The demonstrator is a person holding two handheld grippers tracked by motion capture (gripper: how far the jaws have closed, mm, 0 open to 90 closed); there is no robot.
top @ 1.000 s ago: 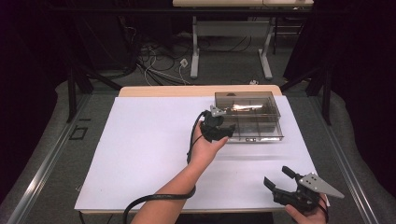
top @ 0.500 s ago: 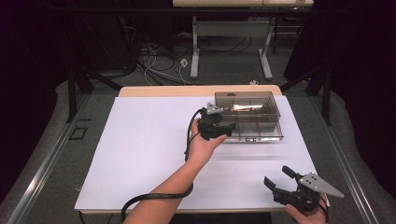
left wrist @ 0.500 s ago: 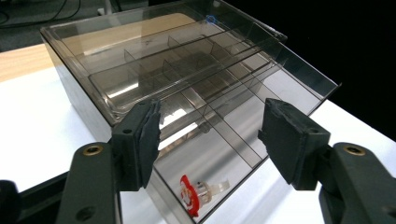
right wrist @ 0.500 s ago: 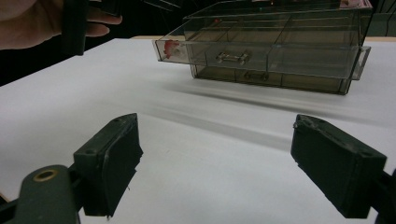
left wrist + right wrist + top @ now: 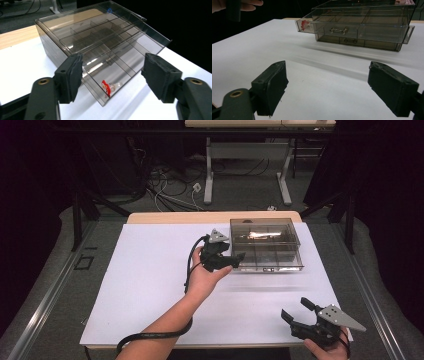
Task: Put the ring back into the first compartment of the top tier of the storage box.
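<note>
A smoky clear drawer box [image 5: 265, 245] stands at the back right of the white table [image 5: 150, 285]. Its upper drawer [image 5: 117, 72] is pulled out a little, and a small red-and-clear piece [image 5: 107, 87] lies in the drawer's near corner. My left gripper [image 5: 239, 256] hovers just off the box's front left corner; its jaws have just been opening and stand open with nothing pressed between them [image 5: 112, 65]. My right gripper [image 5: 295, 309] rests open near the front right edge, far from the box [image 5: 362, 22], with bare table between its jaws [image 5: 327, 75].
The drawer has a small clear handle [image 5: 339, 30], and a lower drawer sits shut beneath it. White table surface stretches to the left and front of the box. The left gripper's cable [image 5: 150, 335] trails along the forearm to the front edge.
The left gripper's jaws have spread wider, and the hand has drawn back a little from the box's front and lifted. The right gripper has stayed put.
</note>
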